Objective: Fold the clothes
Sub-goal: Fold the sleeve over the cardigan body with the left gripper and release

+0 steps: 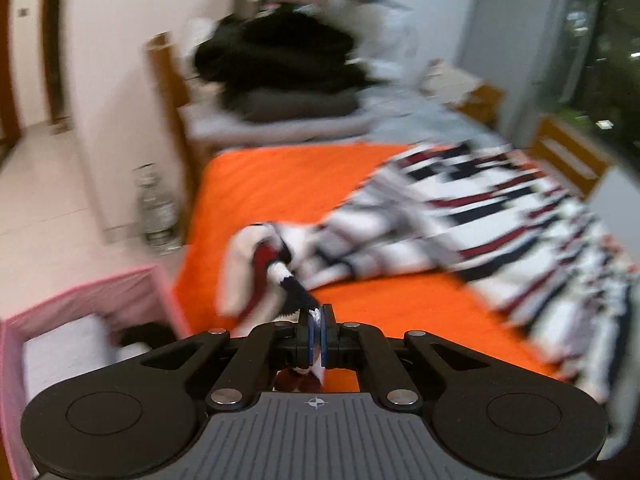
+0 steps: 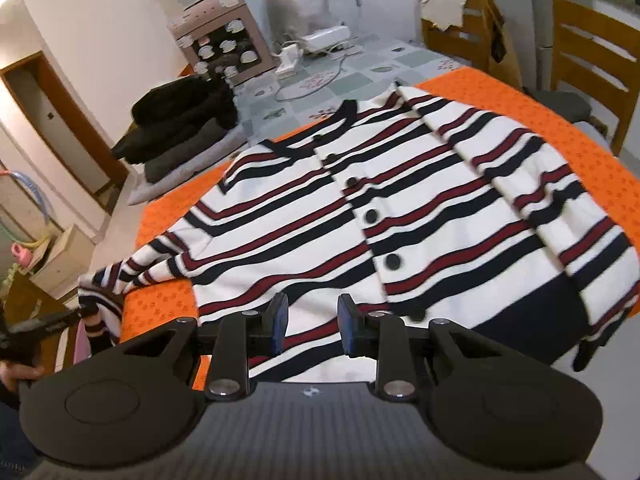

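Observation:
A white cardigan (image 2: 360,208) with navy and dark red stripes and black buttons lies front up on the orange cloth (image 2: 560,128). Its right sleeve is folded across the body. The left sleeve (image 2: 132,268) trails off the cloth's left edge. My left gripper (image 1: 318,320) is shut on that sleeve's cuff (image 1: 296,292), which stretches back to the blurred cardigan (image 1: 480,216). The left gripper (image 2: 76,316) also shows at the far left of the right wrist view, held by a hand. My right gripper (image 2: 312,320) hovers open over the cardigan's hem, nothing between its fingers.
A pile of dark folded clothes (image 2: 180,128) sits at the back left of the table. A patterned box (image 2: 220,40), an appliance (image 2: 304,4) with cables and wooden chairs (image 2: 592,60) stand behind. A pink bin (image 1: 80,320) is on the floor at the left.

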{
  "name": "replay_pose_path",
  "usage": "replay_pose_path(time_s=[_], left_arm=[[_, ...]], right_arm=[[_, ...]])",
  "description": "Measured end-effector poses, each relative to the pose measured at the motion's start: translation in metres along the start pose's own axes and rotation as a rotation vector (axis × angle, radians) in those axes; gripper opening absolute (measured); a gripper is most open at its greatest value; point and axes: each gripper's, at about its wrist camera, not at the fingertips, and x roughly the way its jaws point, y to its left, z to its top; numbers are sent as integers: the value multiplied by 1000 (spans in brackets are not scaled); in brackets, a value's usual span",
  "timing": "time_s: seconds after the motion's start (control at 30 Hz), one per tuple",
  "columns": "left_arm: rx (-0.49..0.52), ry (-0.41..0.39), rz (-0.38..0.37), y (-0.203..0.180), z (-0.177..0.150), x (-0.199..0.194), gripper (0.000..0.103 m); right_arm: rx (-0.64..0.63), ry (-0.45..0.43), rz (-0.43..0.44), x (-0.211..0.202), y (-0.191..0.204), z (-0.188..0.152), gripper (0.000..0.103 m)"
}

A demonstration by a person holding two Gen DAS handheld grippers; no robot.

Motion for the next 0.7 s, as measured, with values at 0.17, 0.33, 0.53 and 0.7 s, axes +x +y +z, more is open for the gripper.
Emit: replay_pose_path(time_s=[0.17,0.33,0.53,0.7], left_arm=[[6,30,-164,-43,28,-15,5],[-1,44,-264,-77,47,-9,5],[-17,56,-359,-114,63,-3,5],[-36,63,-414,-143,74,4,5]], right_arm=[[-35,6,57,8,15,-1,31],[-59,-6,112,6,28,-6,32],[-136,22,179,11,53,-16,41],[-201,1,220,15,82,-17,41]])
